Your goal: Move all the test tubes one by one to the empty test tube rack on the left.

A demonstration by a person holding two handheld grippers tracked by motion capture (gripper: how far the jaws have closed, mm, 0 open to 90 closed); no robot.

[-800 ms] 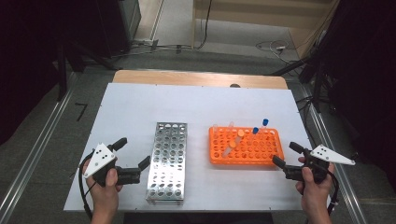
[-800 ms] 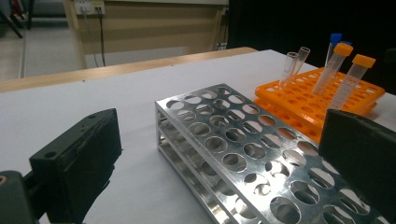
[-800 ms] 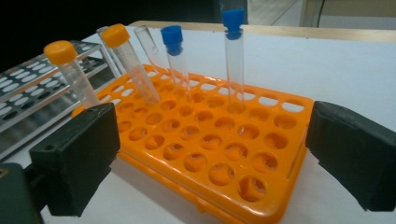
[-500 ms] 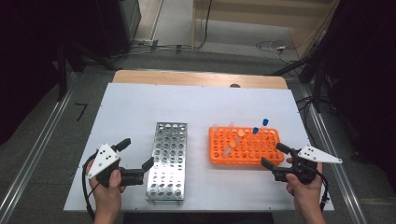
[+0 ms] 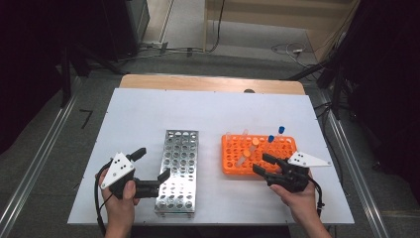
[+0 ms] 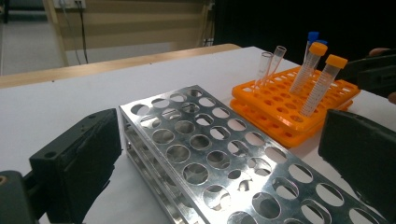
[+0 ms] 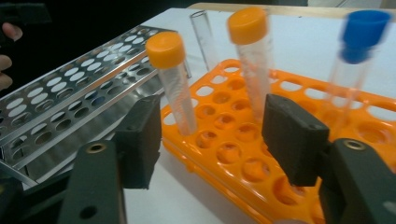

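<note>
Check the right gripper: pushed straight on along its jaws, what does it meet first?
Probably the near orange-capped tube standing in the orange rack, ahead of the open right gripper; depth is hard to judge.

- A lab bench setup.
- White table (image 5: 148,114) holding a metal rack (image 5: 178,168) and an orange rack (image 5: 233,163) of capped tubes (image 6: 306,70).
- Cables on the floor (image 5: 257,39).

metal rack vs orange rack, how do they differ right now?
The metal rack is shiny steel, long and narrow, every hole empty. The orange rack is plastic, lies crosswise and holds capped and open tubes. Both rest flat on the white table, apart.
</note>
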